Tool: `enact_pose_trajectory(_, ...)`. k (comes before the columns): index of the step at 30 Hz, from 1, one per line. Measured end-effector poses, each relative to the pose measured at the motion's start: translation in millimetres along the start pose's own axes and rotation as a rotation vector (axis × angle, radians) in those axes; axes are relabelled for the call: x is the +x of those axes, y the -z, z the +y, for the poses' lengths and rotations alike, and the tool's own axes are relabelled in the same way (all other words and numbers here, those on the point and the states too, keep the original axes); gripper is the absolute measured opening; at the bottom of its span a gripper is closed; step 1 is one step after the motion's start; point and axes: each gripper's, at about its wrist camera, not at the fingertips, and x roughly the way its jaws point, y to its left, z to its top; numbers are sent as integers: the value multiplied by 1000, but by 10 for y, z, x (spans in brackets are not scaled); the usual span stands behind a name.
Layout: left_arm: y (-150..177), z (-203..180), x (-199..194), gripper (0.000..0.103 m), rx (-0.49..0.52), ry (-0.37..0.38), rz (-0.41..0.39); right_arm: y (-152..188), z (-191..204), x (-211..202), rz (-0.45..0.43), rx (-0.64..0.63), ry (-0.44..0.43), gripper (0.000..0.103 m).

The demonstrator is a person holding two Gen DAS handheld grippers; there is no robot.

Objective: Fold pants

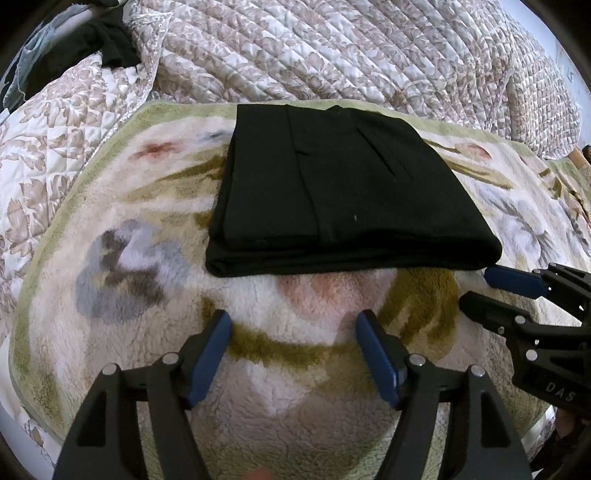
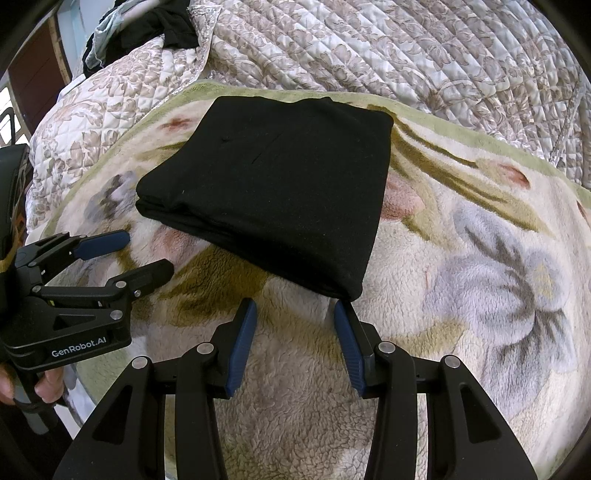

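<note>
Black pants (image 1: 343, 188) lie folded into a flat, layered rectangle on a floral fleece blanket (image 1: 122, 332), ahead of both hand-held grippers. The left gripper (image 1: 293, 325) hovers over the fleece just short of the pants' near folded edge, its blue-padded fingers (image 1: 210, 354) spread wide and holding nothing. The right gripper (image 2: 294, 312) sits close to the pants' near corner, which lies just ahead of its right fingertip; its jaws are also parted, somewhat less widely, and empty.

White lettering reading "GenRobot.AI" shows on the left gripper's body in the right wrist view, where that gripper (image 2: 147, 254) enters from the left side, fingers apart. The left wrist view shows the letters "DAS" on the right gripper's body at its right edge; the rest of that marking is cut off.

Only the right wrist view shows the person's fingers (image 2: 48, 384) wrapped on the left gripper's handle. Beyond the blanket, a quilted leaf-print bedspread (image 1: 369, 55) covers the bed, and a heap of dark clothes (image 2: 162, 26) sits at the far left in both views.
</note>
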Motion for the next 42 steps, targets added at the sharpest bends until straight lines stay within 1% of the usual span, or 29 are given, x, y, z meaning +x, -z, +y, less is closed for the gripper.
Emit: enact_pose_trajectory(42, -1, -6, 8, 75, -11, -1, 8, 2, 3, 10, -2, -1, 5, 45)
